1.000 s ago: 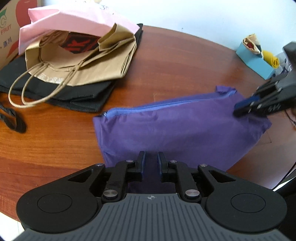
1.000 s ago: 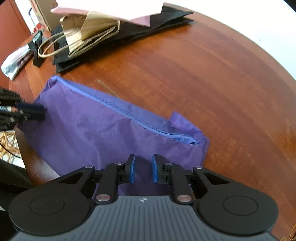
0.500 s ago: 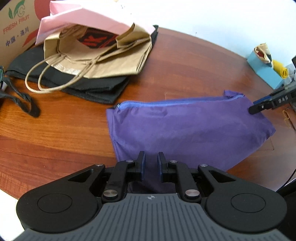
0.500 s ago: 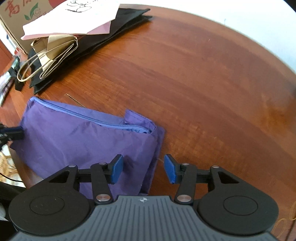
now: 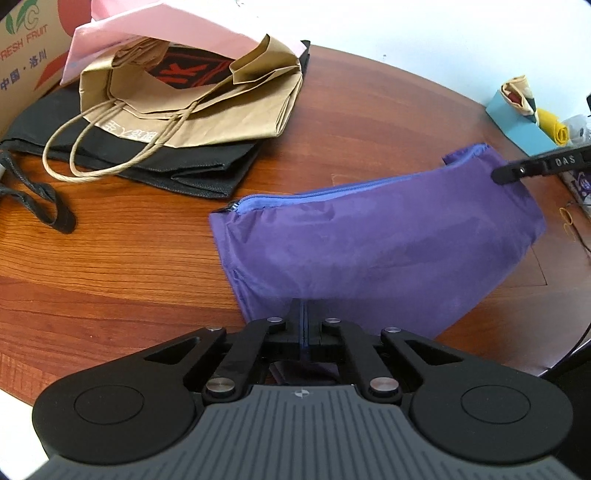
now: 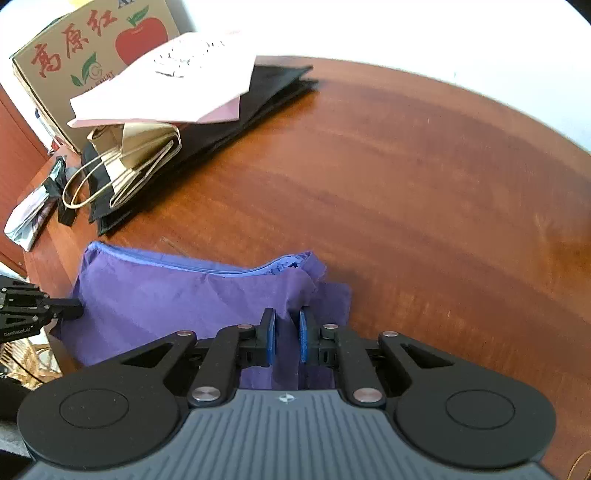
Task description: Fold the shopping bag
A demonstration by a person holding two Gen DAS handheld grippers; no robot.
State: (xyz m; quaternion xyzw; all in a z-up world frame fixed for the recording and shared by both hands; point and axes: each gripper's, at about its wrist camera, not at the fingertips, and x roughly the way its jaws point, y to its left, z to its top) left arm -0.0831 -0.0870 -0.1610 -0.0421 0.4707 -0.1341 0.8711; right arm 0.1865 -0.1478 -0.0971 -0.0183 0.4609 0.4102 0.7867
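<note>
A purple fabric shopping bag (image 5: 373, 247) with a blue zipper edge lies folded on the wooden table (image 5: 129, 280); it also shows in the right wrist view (image 6: 177, 295). My left gripper (image 5: 303, 321) is shut on the bag's near edge. My right gripper (image 6: 287, 332) has its blue pads (image 6: 303, 334) close together around a raised fold at the bag's right end. The right gripper's finger (image 5: 532, 168) shows at the bag's far right corner in the left view; the left gripper (image 6: 44, 306) shows at the bag's left end in the right view.
A stack of a brown paper bag (image 5: 195, 110), a pink bag (image 5: 155, 33) and a black bag (image 5: 173, 162) lies at the back left, by a fruit carton (image 6: 85, 62). A blue box (image 5: 517, 122) with small items sits at the right.
The left gripper's fingers closed fully on the bag's near edge. The right gripper opened, shifted along the bag's right end, then narrowed around a raised fold. Both cameras pulled back a little.
</note>
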